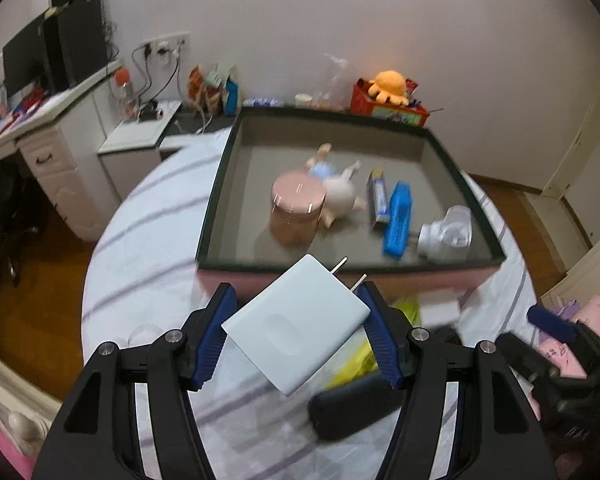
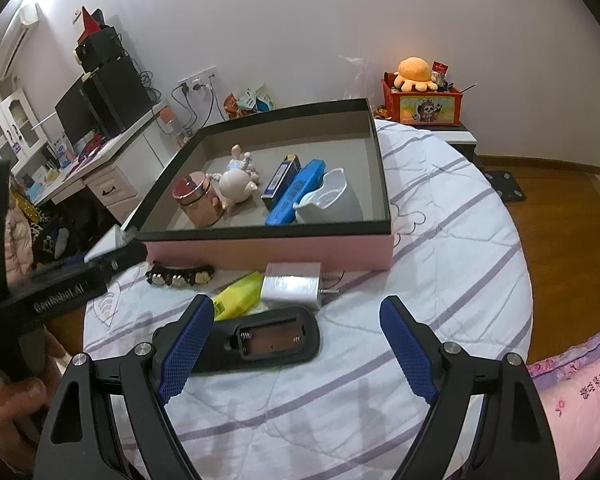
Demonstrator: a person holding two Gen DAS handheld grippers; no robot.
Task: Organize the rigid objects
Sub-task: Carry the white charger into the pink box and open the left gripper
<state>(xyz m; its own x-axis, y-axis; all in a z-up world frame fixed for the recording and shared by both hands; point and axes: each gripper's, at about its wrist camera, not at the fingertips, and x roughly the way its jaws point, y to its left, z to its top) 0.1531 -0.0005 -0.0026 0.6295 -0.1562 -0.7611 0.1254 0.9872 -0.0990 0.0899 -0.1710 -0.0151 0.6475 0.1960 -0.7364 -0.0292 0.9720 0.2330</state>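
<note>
My left gripper (image 1: 296,300) is shut on a flat white plug adapter (image 1: 296,324) with two metal prongs, held above the bed just in front of the pink box (image 1: 220,184). The box holds a pink jar (image 1: 298,210), a pig figurine (image 1: 342,196), a doll, a blue case (image 1: 398,220) and a white device (image 1: 446,232). My right gripper (image 2: 296,312) is open over a black remote (image 2: 256,340) with its battery bay exposed. A silver-white charger (image 2: 292,285), a yellow packet (image 2: 238,296) and a black jewelled hair clip (image 2: 180,274) lie in front of the box (image 2: 268,248).
The striped bedspread (image 2: 440,248) covers a round bed. A white desk with monitor and speakers (image 1: 60,52) stands at left. A red toy box with an orange plush (image 2: 422,96) sits behind the bed. Wooden floor lies beyond the bed edge.
</note>
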